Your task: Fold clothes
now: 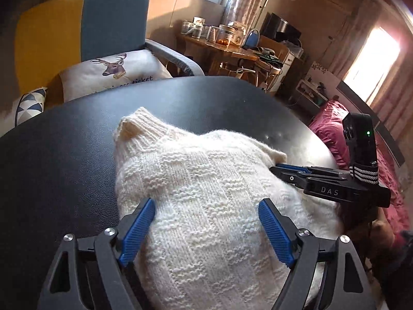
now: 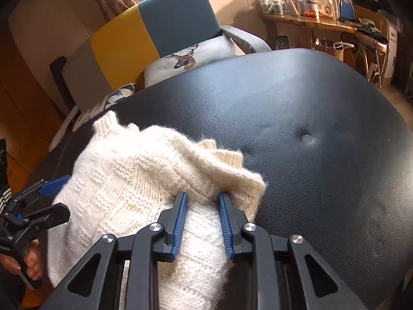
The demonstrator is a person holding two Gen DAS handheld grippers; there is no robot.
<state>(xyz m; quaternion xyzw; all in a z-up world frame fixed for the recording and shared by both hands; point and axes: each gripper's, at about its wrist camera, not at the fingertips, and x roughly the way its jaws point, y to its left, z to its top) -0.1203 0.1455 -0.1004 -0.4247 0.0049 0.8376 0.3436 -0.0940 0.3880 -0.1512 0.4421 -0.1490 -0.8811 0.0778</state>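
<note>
A cream knitted sweater lies bunched on a black leather table, ribbed collar at the far left. My left gripper stands wide open over the sweater's near part, with the knit bulging between the blue pads. In the right wrist view my right gripper is shut on a thick fold of the sweater near its right edge. The right gripper also shows from the side in the left wrist view, tips at the sweater's right edge. The left gripper sits at the sweater's left side.
The table stretches bare to the right of the sweater. Behind it stand a yellow and blue sofa with a deer cushion, and a wooden side table with jars. Pink bedding lies right. A hand holds the left gripper's handle.
</note>
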